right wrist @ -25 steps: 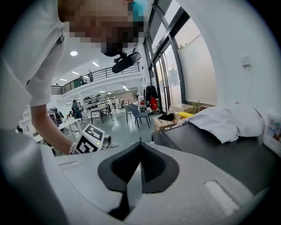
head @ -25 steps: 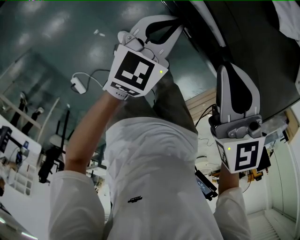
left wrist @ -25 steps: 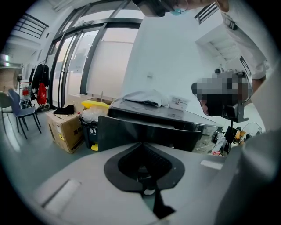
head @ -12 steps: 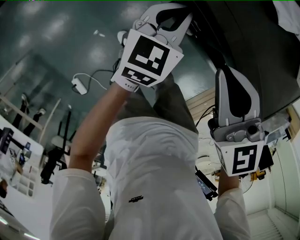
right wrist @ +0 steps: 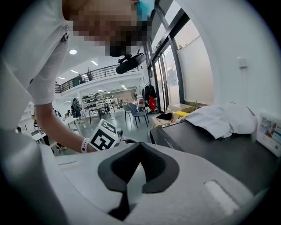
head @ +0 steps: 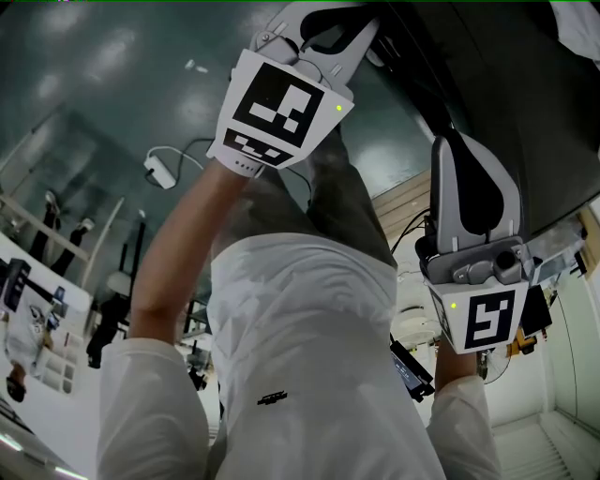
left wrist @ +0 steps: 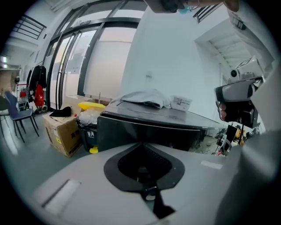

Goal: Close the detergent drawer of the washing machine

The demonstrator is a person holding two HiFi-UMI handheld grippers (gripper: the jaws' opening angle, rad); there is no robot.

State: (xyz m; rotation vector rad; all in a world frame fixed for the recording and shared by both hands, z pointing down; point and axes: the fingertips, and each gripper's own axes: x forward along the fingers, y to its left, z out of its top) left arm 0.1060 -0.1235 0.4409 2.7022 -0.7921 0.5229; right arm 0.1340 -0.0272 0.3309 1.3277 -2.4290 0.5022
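Observation:
The washing machine (left wrist: 149,127) is a dark box with a grey top; in the head view it fills the upper right (head: 525,84). No view shows me a detergent drawer. My left gripper (left wrist: 142,169) is shut and empty, pointing at the machine's front upper edge from a short way off. In the head view it is raised, its jaws by the machine's edge (head: 328,23). My right gripper (right wrist: 134,176) is also shut and empty, held beside the machine's top (right wrist: 210,149). In the head view it stands upright at the right (head: 469,159).
A crumpled white cloth (left wrist: 145,97) and a small white box (left wrist: 181,103) lie on the machine's top. A cardboard box (left wrist: 61,132) and a dark bin with bags (left wrist: 88,125) stand left of the machine. Chairs and tables (right wrist: 136,114) fill the hall behind.
My left gripper has risen toward the machine's edge, then shifted slightly left. My right gripper has barely moved.

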